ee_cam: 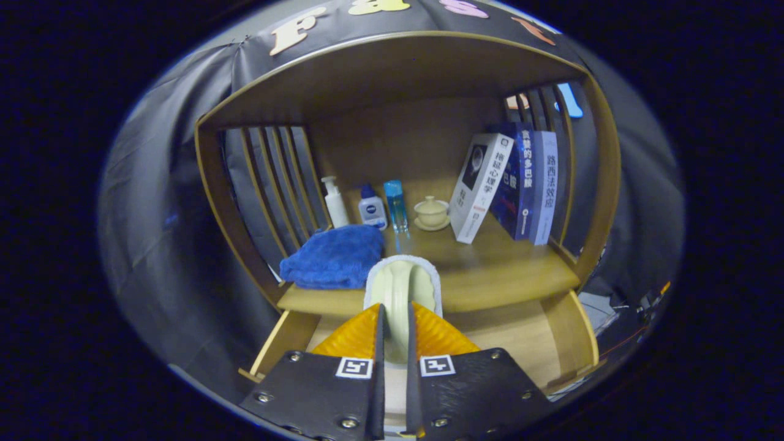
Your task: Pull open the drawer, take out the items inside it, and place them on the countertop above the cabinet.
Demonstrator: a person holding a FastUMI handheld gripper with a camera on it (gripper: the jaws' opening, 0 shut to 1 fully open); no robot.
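My gripper is shut on a pale cream handled item with a white fuzzy rim, perhaps a brush or sponge, held upright between the orange fingers. It hangs over the front edge of the wooden countertop. Below the fingers the drawer stands pulled open, and its visible wooden floor is bare. A folded blue towel lies on the countertop just left of the held item.
At the back of the countertop stand a white pump bottle, a small blue-capped bottle, a blue clear bottle and a lidded cup on a saucer. Three books lean at the right. Slatted side walls enclose the shelf.
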